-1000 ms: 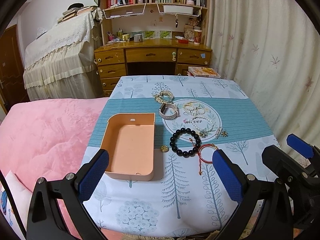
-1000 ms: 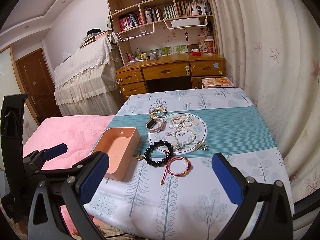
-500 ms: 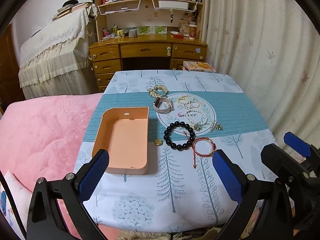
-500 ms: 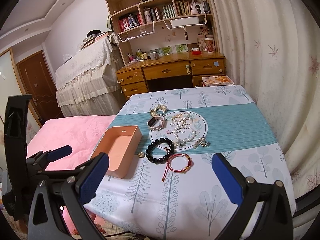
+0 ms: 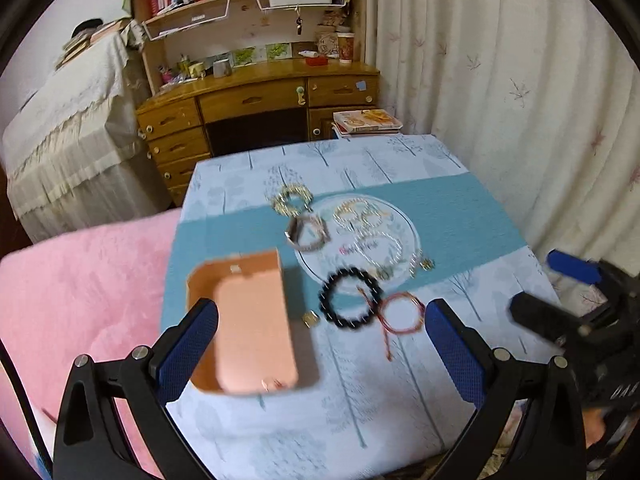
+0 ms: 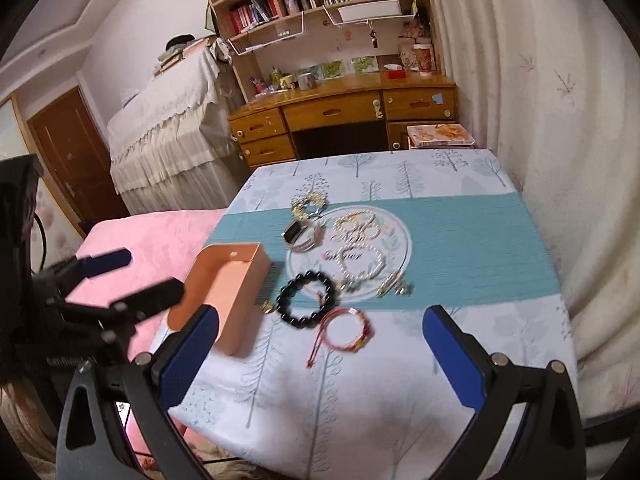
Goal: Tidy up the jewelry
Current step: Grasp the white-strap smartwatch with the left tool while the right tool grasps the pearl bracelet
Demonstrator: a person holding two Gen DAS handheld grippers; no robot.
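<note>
between the spread blue pads of the left gripper (image 5: 322, 354) nothing is held; it hangs above the near edge of the table (image 5: 280, 432), its left pad over the peach box (image 5: 250, 320). the right gripper (image 6: 320, 354) is likewise wide apart and empty, over the near cloth, with the red string bracelet (image 6: 347, 329) just ahead of it.

outward from there, the jewelry all lies loose on the cloth and none is in the box: the black bead bracelet (image 5: 351, 297) overlaps the red one's cord, a small gold piece (image 5: 310, 319) sits between beads and box, and farther back lie the watch (image 5: 307, 233), pearl strands (image 5: 366, 224) and a gold chain (image 5: 290, 198).

both views are blurred, so fine detail is uncertain. the risk i see is the tangle: closing on the red bracelet could snag the bead loop and drag it along, or the thin cord could slip from flat pads. a low approach might also pinch the tablecloth or nudge the light, unweighted box.
</note>
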